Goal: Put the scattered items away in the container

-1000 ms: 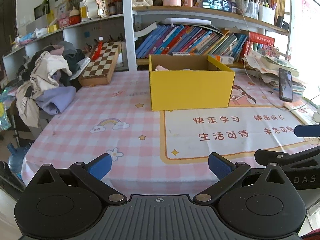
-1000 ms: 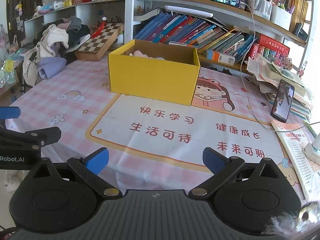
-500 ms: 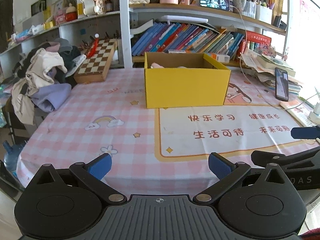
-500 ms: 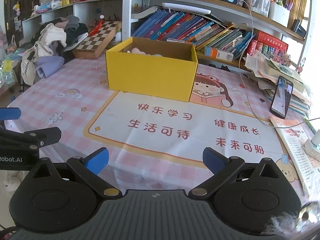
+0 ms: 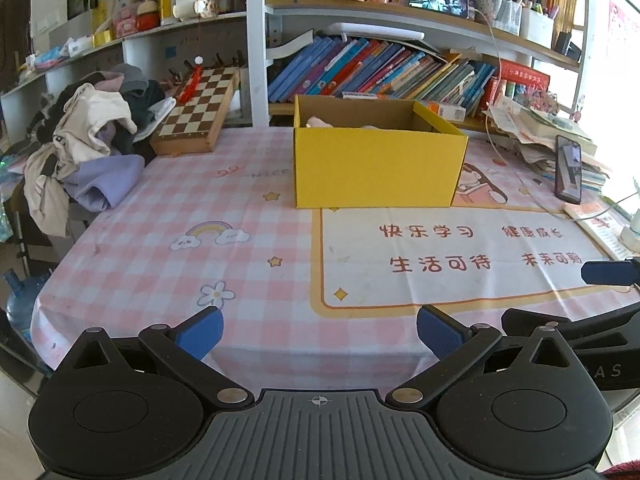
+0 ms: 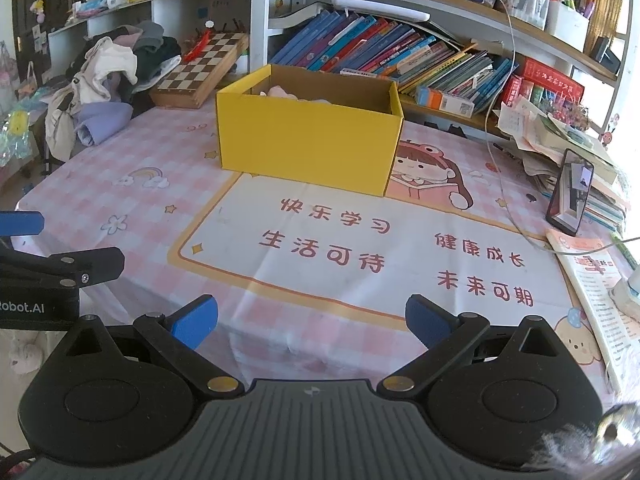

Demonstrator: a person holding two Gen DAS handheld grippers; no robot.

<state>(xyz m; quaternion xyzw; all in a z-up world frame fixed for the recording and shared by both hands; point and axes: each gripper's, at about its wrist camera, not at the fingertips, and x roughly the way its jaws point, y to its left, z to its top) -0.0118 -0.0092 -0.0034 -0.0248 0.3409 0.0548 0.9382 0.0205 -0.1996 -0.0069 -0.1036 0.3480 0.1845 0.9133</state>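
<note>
A yellow cardboard box (image 5: pixel 376 168) (image 6: pixel 308 146) stands open-topped at the far middle of the table. Pale pink soft items (image 5: pixel 318 122) (image 6: pixel 282 92) peek over its rim; the rest of its inside is hidden. My left gripper (image 5: pixel 318 330) is open near the table's front edge with nothing between its blue pads. My right gripper (image 6: pixel 312 320) is open too and holds nothing. Each gripper shows at the side of the other's view. I see no loose items on the tablecloth near the grippers.
A pile of clothes (image 5: pixel 86 148) hangs off the left edge. A chessboard (image 5: pixel 198 110) lies behind it. A phone (image 6: pixel 570 196) leans on stacked papers at the right, with a cable (image 6: pixel 516 216) and a booklet (image 6: pixel 592 280). Bookshelves (image 5: pixel 380 68) line the back.
Both grippers have drawn back from the box toward the table's front edge, so the box looks smaller and farther. Both stay open.
</note>
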